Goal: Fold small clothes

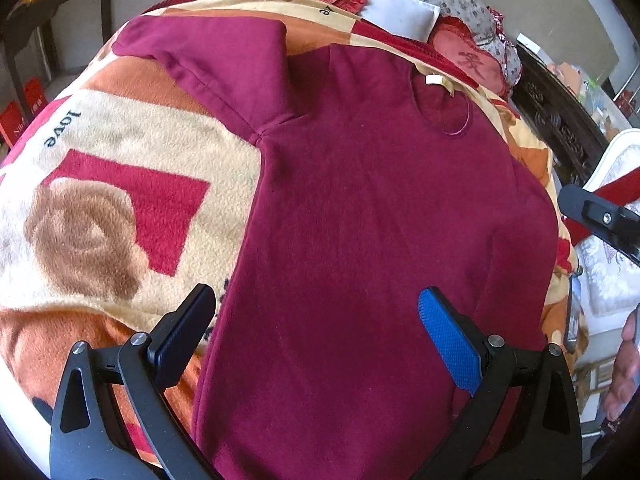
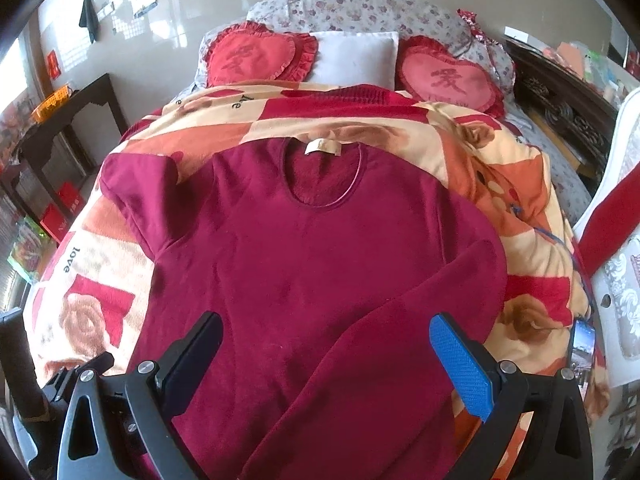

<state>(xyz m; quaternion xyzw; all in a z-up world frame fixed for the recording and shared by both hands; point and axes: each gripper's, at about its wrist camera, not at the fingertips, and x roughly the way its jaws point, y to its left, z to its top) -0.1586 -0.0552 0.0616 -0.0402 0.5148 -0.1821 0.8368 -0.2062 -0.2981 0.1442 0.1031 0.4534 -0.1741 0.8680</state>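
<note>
Maroon shirt (image 2: 304, 264) lies flat on blanket (image 2: 500, 184), directly ahead of both tools. Right sleeve (image 2: 384, 344) folded across; 1 sleeve (image 1: 224, 64) remains. Left gripper (image 1: 316, 332) and right gripper (image 2: 326, 354): spread wide, empty.

left wrist: close, angled over sweater (image 1: 360, 220) | right wrist: higher, facing pillows (image 2: 352, 58) | shared: sweater

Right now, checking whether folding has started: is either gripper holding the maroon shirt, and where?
No. The left gripper and right gripper are both open above the maroon shirt, holding nothing.
</note>
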